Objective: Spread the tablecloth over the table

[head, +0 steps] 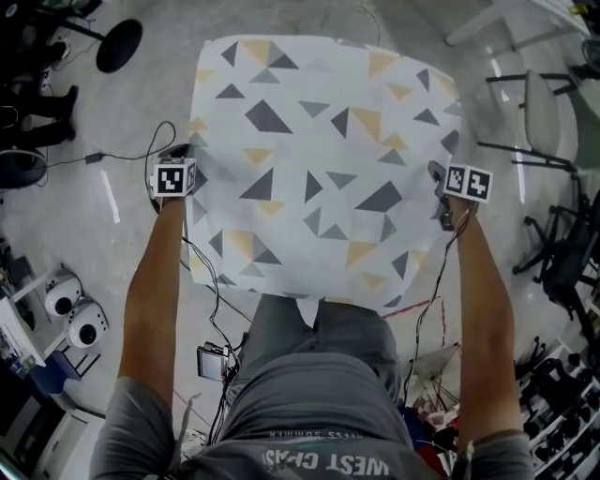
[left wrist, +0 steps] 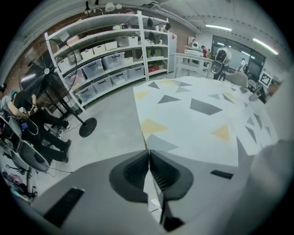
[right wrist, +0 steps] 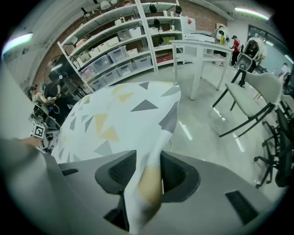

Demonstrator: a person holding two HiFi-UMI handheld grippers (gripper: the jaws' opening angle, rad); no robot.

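Note:
A white tablecloth (head: 319,169) printed with grey and yellow triangles lies spread over the table, which it hides completely. My left gripper (head: 194,187) is at the cloth's left edge; in the left gripper view the jaws (left wrist: 148,153) are shut on a thin fold of the tablecloth (left wrist: 202,119). At the right edge is my right gripper (head: 441,192). In the right gripper view its jaws (right wrist: 149,158) stand apart, with a loose bunched fold of the tablecloth (right wrist: 115,119) hanging between the pads.
A black fan base (head: 119,45) stands on the floor at the far left. A grey chair (head: 539,117) and a white table (head: 506,23) are at the far right. Cables (head: 159,141) trail over the floor. Storage shelves (left wrist: 115,50) line the wall.

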